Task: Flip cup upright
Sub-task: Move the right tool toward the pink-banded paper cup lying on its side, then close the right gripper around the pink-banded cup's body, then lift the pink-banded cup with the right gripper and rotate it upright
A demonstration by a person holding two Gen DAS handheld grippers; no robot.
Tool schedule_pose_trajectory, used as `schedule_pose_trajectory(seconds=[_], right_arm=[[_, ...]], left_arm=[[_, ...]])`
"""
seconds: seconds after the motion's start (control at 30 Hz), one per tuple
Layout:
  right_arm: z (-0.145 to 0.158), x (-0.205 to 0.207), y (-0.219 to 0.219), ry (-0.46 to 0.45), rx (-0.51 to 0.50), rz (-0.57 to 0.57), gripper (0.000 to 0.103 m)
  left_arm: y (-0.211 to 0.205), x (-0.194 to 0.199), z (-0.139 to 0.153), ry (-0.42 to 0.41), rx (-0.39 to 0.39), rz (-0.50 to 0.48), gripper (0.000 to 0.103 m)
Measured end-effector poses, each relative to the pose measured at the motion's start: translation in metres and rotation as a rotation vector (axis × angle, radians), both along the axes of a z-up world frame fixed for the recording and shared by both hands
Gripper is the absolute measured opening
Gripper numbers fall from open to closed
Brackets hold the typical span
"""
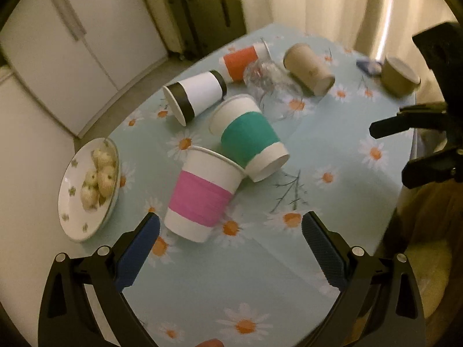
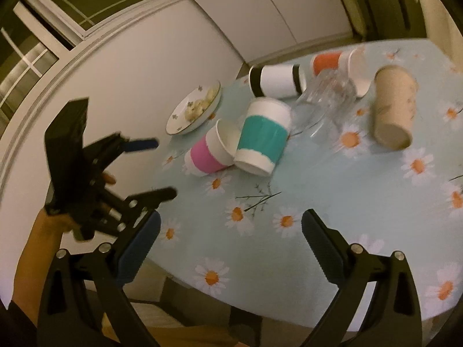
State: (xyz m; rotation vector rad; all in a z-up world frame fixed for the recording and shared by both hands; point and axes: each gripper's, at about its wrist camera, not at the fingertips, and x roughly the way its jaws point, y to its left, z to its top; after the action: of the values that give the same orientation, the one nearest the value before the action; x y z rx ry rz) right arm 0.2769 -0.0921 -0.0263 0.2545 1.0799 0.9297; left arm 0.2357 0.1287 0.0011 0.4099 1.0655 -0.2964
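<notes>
Several paper cups lie on their sides on a daisy-print table. A pink-banded cup (image 1: 202,199) (image 2: 207,150) lies nearest, its rim against a teal-banded cup (image 1: 250,136) (image 2: 263,137). Behind lie a black-and-white cup (image 1: 196,95) (image 2: 276,81), an orange-banded cup (image 1: 241,60) (image 2: 327,62), a clear glass (image 1: 270,85) (image 2: 327,98) and a brown cup (image 1: 308,68) (image 2: 393,107). My left gripper (image 1: 230,235) (image 2: 162,167) is open and empty, just short of the pink cup. My right gripper (image 2: 230,235) (image 1: 393,149) is open and empty over the table's near edge.
A white plate (image 1: 72,202) (image 2: 185,118) with small pastries sits at the table's left edge. Another brown cup (image 1: 398,76) is at the far right by a dark blue item (image 1: 369,66). White cabinets and a wall stand to the left.
</notes>
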Motion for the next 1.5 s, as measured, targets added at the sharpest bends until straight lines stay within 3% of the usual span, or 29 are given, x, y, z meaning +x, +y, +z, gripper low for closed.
schedule_pose_trajectory(seconds=[0.23, 0.3, 0.37, 0.7, 0.83, 1.07, 1.2, 1.37, 1.5], right_arm=[[-0.018, 0.007, 0.010, 0.085, 0.015, 0.025, 0.091], [-0.024, 0.010, 0.011, 0.115, 0.017, 0.028, 0.091], [-0.027, 0.012, 0.012, 0.130, 0.020, 0.032, 0.091], [-0.023, 0.016, 0.016, 0.128, 0.026, 0.058, 0.091], [-0.021, 0.015, 0.014, 0.127, 0.031, 0.060, 0.091], [-0.019, 0.012, 0.008, 0.128, 0.039, 0.058, 0.091], [-0.016, 0.013, 0.004, 0.125, 0.050, 0.048, 0.091], [-0.010, 0.016, -0.006, 0.128, 0.067, 0.038, 0.091], [-0.003, 0.018, -0.019, 0.147, 0.099, 0.042, 0.091]], left_arm=[[0.004, 0.034, -0.028, 0.110, 0.088, -0.092, 0.095], [0.006, 0.043, -0.035, 0.149, 0.116, -0.112, 0.082], [0.008, 0.052, -0.040, 0.166, 0.143, -0.119, 0.081], [0.014, 0.073, -0.061, 0.255, 0.169, -0.145, 0.080], [0.015, 0.078, -0.066, 0.274, 0.187, -0.154, 0.062], [0.012, 0.080, -0.065, 0.273, 0.190, -0.157, 0.062], [0.013, 0.079, -0.055, 0.268, 0.188, -0.126, 0.062], [0.024, 0.067, -0.030, 0.232, 0.172, 0.000, 0.062], [0.035, 0.047, -0.005, 0.198, 0.055, 0.163, 0.062]])
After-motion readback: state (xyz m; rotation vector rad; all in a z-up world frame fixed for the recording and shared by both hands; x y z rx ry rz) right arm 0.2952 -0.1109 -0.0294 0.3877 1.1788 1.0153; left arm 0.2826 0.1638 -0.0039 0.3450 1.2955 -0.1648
